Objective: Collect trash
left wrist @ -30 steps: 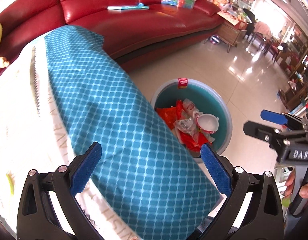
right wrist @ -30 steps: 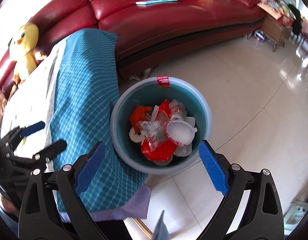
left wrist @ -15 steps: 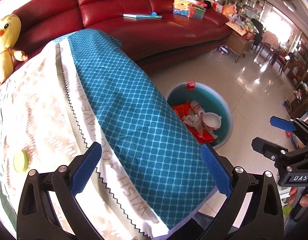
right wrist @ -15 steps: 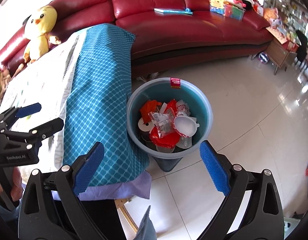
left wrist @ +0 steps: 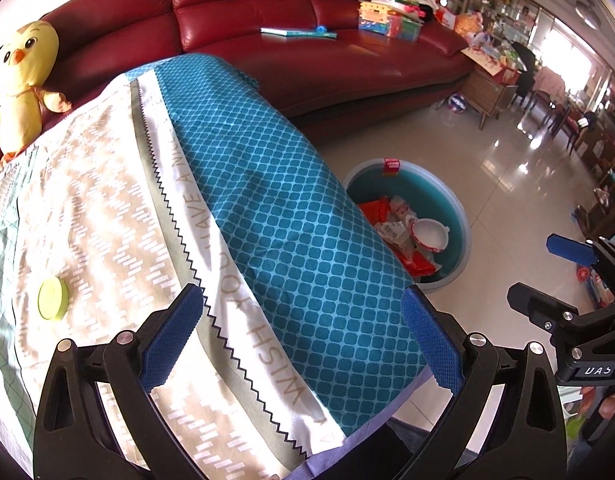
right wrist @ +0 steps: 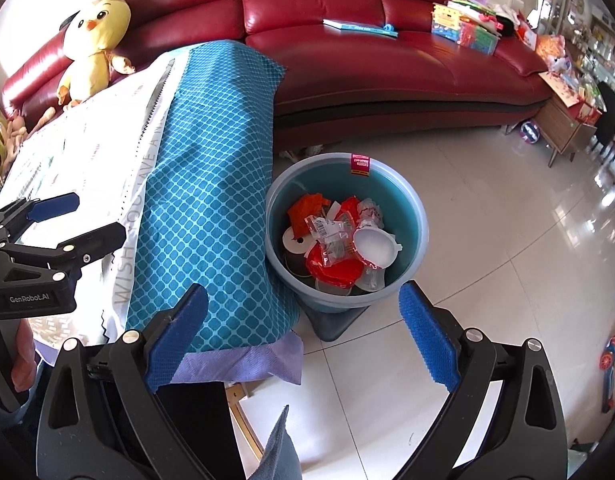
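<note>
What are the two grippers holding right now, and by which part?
Nothing: the left gripper and right gripper are both open and empty.

Glossy leather sofa (right wrist: 387, 60), patterned cloth tablecloth (left wrist: 267, 220), smooth plastic bin (right wrist: 411, 216)

Round teal plastic bin (right wrist: 411, 216), frame centre, holding red wrappers (right wrist: 339, 272) and white lid (right wrist: 373, 248). Right gripper (right wrist: 303, 332) spread wide, lower frame. Teal-patterned tablecloth (right wrist: 211, 184) left.

1. The left claw (left wrist: 303, 336) is showing black triangular arms, silver screws and blue textured pads (left wrist: 172, 338).
2. The right claw (right wrist: 303, 332) is looking the same.
3. White "GenRobot.AI" lettering is marking the left claw's body, at nine o'clock in the right wrist view.
</note>
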Tool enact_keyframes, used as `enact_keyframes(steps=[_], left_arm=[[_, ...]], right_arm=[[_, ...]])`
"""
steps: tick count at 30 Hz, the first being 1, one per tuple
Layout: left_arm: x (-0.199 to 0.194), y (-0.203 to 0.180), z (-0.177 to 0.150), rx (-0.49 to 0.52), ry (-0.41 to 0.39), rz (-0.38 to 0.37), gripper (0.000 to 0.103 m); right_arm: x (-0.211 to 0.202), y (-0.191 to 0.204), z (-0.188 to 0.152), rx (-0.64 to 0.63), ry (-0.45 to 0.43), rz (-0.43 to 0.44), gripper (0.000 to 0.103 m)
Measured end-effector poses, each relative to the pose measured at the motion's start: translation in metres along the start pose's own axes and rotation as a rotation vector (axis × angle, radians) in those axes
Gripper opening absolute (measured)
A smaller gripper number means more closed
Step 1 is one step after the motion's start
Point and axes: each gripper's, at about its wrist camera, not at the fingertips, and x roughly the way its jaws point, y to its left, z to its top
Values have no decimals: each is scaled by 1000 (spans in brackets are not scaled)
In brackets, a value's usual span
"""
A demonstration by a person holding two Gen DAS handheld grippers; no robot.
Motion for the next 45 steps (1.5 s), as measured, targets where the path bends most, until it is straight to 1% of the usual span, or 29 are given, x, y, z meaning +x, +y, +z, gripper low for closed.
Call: enact_keyframes(steps=[10, 18, 45], left_arm=[[0, 5, 0, -24, -3, -16, 99], [-2, 2, 1, -17, -33, 13, 99], [7, -4, 2, -4, -1, 31, 99]], right_arm=[[3, 3, 1, -4, 9, 5, 92], [10, -1, -1, 11, 19, 5, 92], [17, -7, 0, 12, 33, 13, 92]])
